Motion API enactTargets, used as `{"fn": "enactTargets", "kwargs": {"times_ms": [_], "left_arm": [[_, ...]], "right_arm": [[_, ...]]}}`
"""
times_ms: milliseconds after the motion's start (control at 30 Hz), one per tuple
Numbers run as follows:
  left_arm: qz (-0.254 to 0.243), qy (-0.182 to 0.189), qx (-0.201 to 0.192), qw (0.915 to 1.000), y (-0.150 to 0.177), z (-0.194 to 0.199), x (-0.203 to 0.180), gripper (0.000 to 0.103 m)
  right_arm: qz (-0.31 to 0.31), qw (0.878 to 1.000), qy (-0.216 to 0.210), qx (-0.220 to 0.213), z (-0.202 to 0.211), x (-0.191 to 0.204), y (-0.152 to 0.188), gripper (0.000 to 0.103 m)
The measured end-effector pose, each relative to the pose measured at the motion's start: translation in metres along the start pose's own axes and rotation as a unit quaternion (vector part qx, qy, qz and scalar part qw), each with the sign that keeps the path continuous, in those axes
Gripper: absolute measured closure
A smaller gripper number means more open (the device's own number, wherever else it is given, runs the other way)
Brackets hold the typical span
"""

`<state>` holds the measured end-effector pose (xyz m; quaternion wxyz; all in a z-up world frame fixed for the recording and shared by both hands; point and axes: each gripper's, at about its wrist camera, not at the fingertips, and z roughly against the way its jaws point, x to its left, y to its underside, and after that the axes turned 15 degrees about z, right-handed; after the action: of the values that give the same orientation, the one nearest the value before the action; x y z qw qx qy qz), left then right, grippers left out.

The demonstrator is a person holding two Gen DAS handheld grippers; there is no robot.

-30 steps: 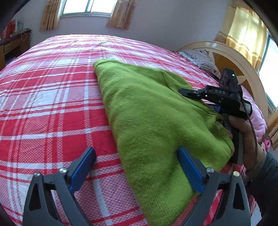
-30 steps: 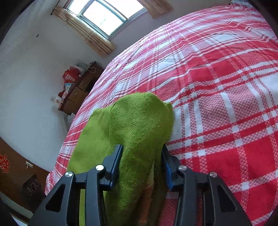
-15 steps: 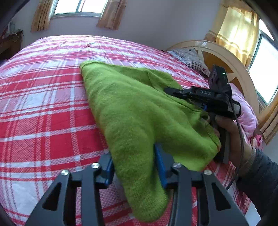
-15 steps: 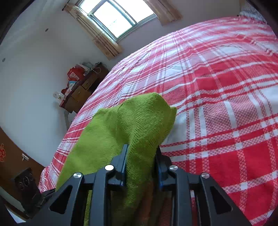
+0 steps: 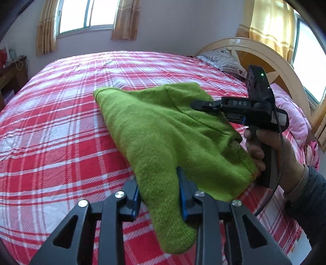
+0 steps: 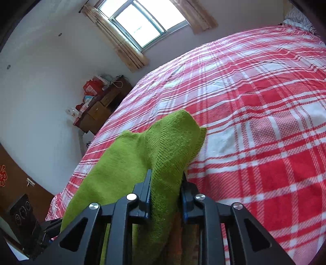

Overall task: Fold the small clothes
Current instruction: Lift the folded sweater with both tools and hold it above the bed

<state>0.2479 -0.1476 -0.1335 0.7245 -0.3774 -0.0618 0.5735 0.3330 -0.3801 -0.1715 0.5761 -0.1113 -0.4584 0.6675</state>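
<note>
A small green knitted garment (image 5: pixel 163 130) lies half lifted over the red plaid bed (image 5: pixel 61 122). My left gripper (image 5: pixel 160 189) is shut on its near edge, and a flap of cloth hangs down between the blue pads. My right gripper (image 6: pixel 166 191) is shut on the other near edge of the garment (image 6: pixel 163 146); it also shows in the left wrist view (image 5: pixel 240 106), held by a hand at the right. The far end of the garment still rests on the bed.
A headboard (image 5: pixel 264 55) and pillows (image 5: pixel 222 59) stand at the bed's right end. A wooden dresser (image 6: pixel 101 106) with clutter stands by the wall under a window (image 6: pixel 142 18). The bed (image 6: pixel 264 122) stretches wide beyond the garment.
My left gripper went from open around the garment's edge to shut on it. My right gripper's jaws narrowed further on the cloth. Both lifted the near edge, bunching the garment off the bed.
</note>
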Motion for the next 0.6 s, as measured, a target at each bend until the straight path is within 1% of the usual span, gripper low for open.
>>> {"fn": "enactTargets", "kwargs": {"times_ms": [300, 600], "left_arm": [[-0.004, -0.013, -0.012, 0.9998, 0.012, 0.028, 0.004, 0.073], [0.011, -0.029, -0.035, 0.9989, 0.021, 0.060, 0.025, 0.073]], "right_arm": [[0.006, 1.000, -0.027, 0.000, 0.002, 0.035, 0.007, 0.081], [0.025, 0.998, -0.059, -0.001, -0.010, 0.080, 0.003, 0.081]]}}
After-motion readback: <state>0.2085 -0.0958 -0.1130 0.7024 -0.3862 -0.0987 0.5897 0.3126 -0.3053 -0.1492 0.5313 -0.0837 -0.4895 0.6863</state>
